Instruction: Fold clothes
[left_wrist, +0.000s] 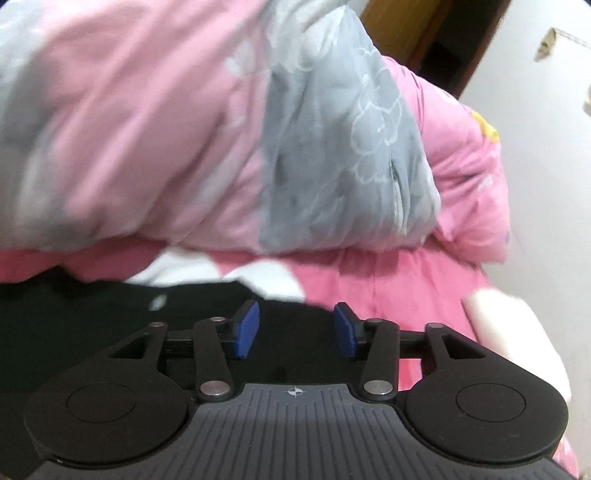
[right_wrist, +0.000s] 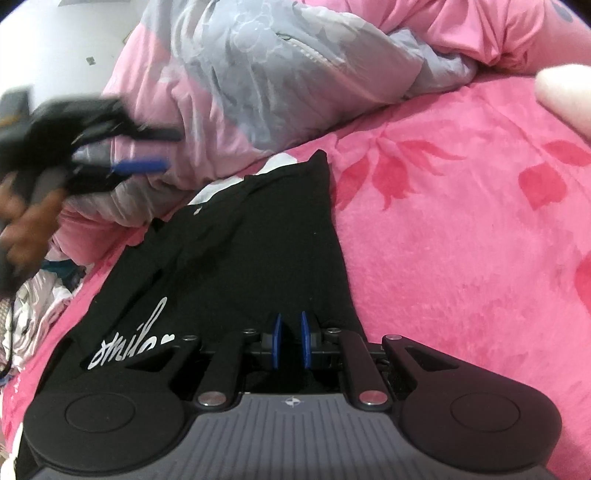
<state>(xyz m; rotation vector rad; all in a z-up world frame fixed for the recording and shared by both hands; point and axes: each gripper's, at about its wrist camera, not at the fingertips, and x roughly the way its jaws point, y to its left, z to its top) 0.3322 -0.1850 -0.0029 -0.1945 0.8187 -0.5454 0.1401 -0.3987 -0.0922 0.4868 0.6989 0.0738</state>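
A black garment (right_wrist: 240, 240) with white lettering (right_wrist: 129, 339) lies flat on a pink floral blanket (right_wrist: 461, 240). My right gripper (right_wrist: 290, 339) sits low at its near edge, the blue pads almost together with black cloth between them. My left gripper (left_wrist: 295, 314) hovers above the black garment (left_wrist: 110, 325), its blue pads (left_wrist: 247, 328) well apart and nothing between them. In the right wrist view the left gripper (right_wrist: 166, 149) is a blur at the far left, held by a hand (right_wrist: 29, 229), off the cloth.
A bulky pink and grey quilt (left_wrist: 184, 129) is heaped behind the garment. A white wall (left_wrist: 546, 110) and a wooden door frame (left_wrist: 406, 29) stand beyond. Crumpled clothes (right_wrist: 37, 306) lie at the bed's left edge. A pale soft object (right_wrist: 569, 96) rests at the right.
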